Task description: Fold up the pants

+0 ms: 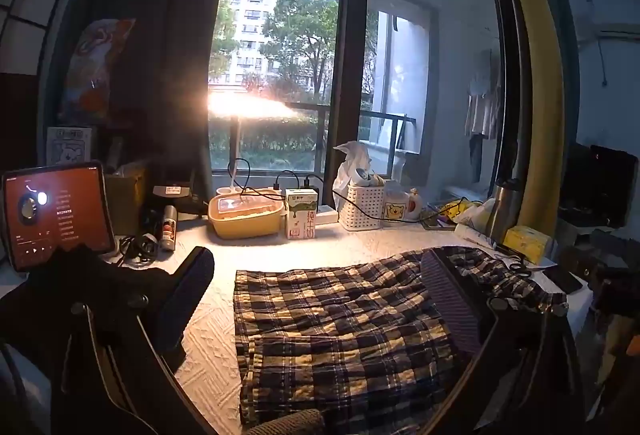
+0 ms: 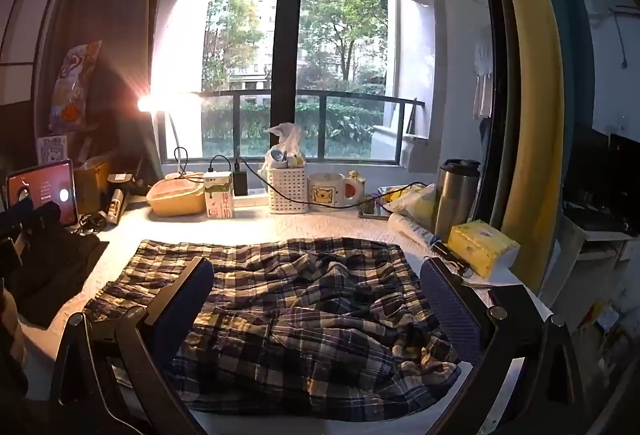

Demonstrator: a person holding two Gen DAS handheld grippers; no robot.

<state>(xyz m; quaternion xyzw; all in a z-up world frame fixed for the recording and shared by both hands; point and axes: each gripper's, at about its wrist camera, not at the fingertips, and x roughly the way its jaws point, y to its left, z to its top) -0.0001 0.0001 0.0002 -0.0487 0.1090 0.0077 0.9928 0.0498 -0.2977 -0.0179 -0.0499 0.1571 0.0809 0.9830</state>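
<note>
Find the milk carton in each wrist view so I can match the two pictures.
Left wrist: milk carton stands centre-left at the table's back, right of the yellow lunch box.
Right wrist: milk carton stands left of centre, between the lunch box and the white basket.
Shared landmark: the bear mug.

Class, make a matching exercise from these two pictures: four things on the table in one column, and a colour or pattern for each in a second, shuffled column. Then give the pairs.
Things:
1. pants
2. basket
3. flask
4. tissue pack

Colours:
A. yellow
B. white
C. dark checked
D. silver

Pairs: 1-C, 2-B, 3-D, 4-A
</note>
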